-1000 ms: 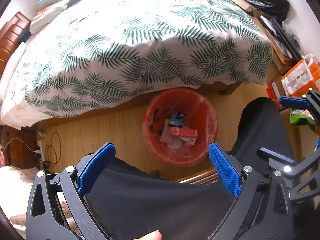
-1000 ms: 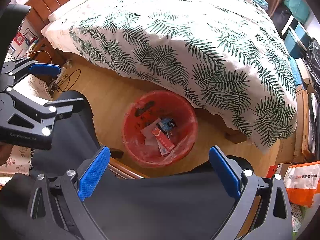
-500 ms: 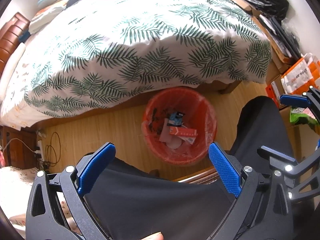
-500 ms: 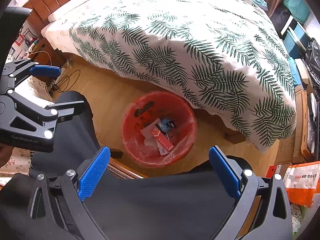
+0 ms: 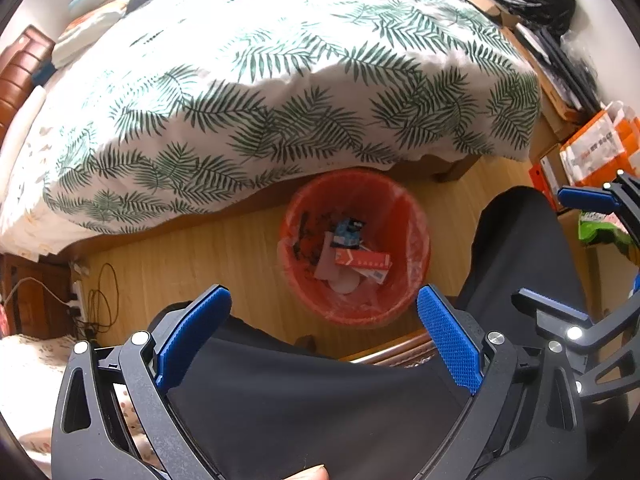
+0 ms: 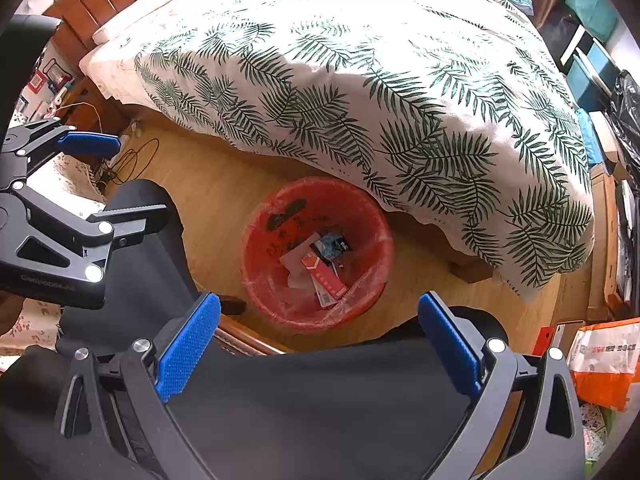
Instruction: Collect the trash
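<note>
Nothing much has shifted — both the left gripper (image 5: 323, 322) and right gripper (image 6: 318, 326) hang spread and empty above the red bin (image 5: 416, 216) beside the bed (image 5: 280, 80), scraps already inside — collecting looks nearly done.

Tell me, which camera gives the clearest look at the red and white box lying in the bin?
The right wrist view. There the red and white box lies nearly lengthwise on top of the other litter in the red bin, its long printed face showing. The left wrist view shows the same box lying crosswise and a little smaller.
</note>
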A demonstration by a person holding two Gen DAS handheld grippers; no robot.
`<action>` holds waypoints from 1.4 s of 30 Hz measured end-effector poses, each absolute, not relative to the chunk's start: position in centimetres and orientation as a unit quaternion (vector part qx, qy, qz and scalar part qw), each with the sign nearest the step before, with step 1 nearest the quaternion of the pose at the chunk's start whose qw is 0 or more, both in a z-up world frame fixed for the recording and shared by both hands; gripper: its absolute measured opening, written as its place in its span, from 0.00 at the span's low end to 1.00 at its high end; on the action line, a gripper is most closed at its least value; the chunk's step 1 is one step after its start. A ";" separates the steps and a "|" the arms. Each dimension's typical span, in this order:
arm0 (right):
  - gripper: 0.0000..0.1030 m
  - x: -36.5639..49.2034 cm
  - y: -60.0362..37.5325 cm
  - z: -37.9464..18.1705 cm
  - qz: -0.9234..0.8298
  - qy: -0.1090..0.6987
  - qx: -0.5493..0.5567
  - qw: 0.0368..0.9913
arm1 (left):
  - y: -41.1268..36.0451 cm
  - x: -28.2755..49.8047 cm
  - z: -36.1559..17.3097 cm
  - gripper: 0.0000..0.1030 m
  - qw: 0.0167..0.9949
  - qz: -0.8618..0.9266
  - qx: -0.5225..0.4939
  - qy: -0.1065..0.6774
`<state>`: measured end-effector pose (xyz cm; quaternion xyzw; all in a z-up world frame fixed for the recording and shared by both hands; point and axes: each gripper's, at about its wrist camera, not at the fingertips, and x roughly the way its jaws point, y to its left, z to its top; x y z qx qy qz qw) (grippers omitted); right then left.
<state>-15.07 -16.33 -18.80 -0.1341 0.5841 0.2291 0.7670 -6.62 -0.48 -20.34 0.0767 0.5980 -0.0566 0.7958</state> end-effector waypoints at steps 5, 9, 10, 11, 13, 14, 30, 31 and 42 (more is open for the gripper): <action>0.95 -15.0 -16.4 -19.0 0.228 0.586 -0.133 0.766 | -0.7 -6.5 -20.5 0.94 0.794 -0.060 0.077 0.599; 0.95 -14.9 -16.5 -19.1 0.228 0.586 -0.131 0.766 | -0.9 -6.4 -20.6 0.94 0.794 -0.062 0.077 0.600; 0.95 -14.8 -16.5 -19.2 0.228 0.586 -0.131 0.766 | -0.9 -6.4 -20.6 0.94 0.794 -0.063 0.077 0.600; 0.95 -14.8 -16.5 -19.2 0.227 0.587 -0.131 0.766 | -1.0 -6.3 -20.6 0.94 0.794 -0.064 0.076 0.600; 0.95 -14.8 -16.6 -19.3 0.227 0.587 -0.130 0.766 | -1.0 -6.3 -20.5 0.94 0.794 -0.065 0.075 0.600; 0.95 -14.8 -16.6 -19.3 0.227 0.587 -0.131 0.766 | -1.0 -6.3 -20.5 0.94 0.794 -0.065 0.075 0.600; 0.95 -14.8 -16.6 -19.7 0.227 0.589 -0.130 0.764 | -1.1 -6.0 -20.6 0.94 0.795 -0.063 0.071 0.600; 0.95 -14.8 -16.6 -19.7 0.227 0.590 -0.130 0.764 | -1.1 -5.9 -20.6 0.94 0.795 -0.064 0.071 0.598; 0.95 -14.6 -16.6 -19.7 0.227 0.591 -0.130 0.763 | -1.3 -5.9 -20.8 0.94 0.792 -0.064 0.073 0.603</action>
